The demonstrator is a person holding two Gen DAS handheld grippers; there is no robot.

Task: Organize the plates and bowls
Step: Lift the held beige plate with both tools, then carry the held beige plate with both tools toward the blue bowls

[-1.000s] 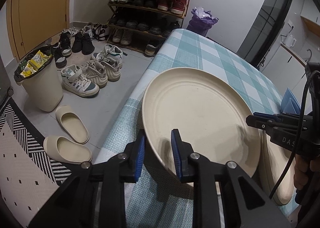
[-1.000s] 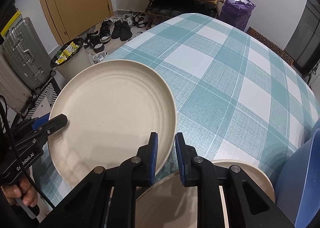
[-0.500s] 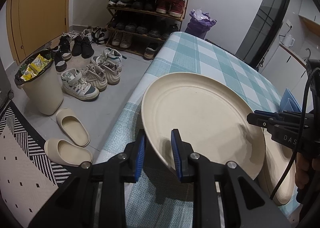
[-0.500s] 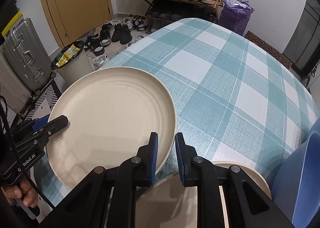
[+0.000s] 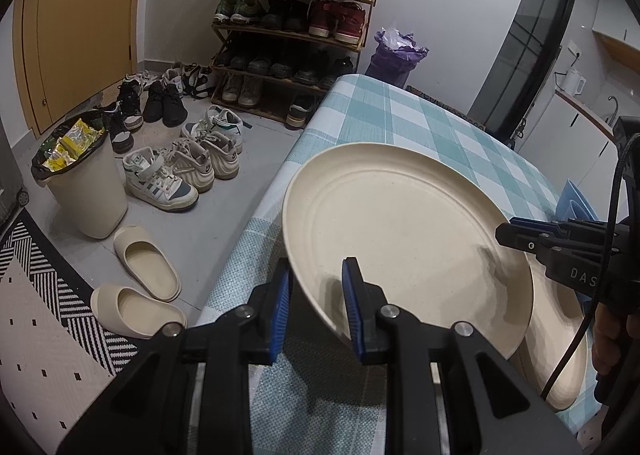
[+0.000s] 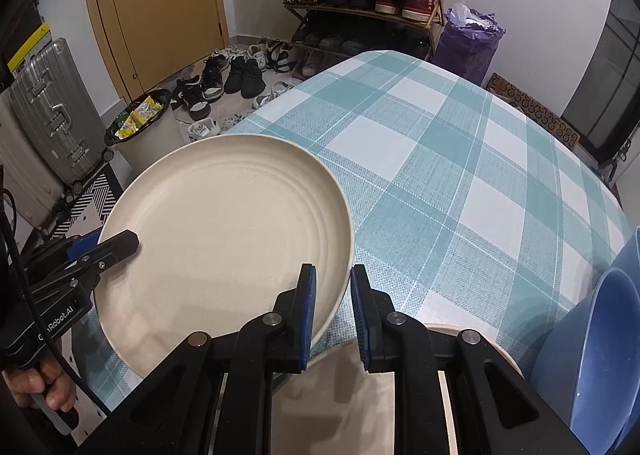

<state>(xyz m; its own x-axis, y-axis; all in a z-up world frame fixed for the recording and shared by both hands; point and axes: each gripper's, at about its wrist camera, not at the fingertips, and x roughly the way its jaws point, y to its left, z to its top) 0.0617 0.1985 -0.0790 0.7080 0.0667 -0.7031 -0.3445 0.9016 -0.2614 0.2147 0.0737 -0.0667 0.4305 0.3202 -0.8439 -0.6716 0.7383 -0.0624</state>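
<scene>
Left wrist view: the left claw [image 5: 316,303] grips the near rim of the cream plate [image 5: 400,231], held tilted above the counter [image 5: 400,115]. Against the earlier frame, the plate sits slightly lower and more of the floor shows. The right claw [image 5: 505,233] pinches the far rim. A second plate [image 5: 560,355] lies beneath.

Right wrist view: the right claw [image 6: 333,309] is clenched on the plate's edge; blue bowls [image 6: 600,355] stand just beside, at right.

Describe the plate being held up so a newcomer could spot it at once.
Find the teal checked table and its near left corner. A cream plate hangs tilted there, pinched at opposite rims. Unlike the second cream plate lying flat, it is lifted.
</scene>
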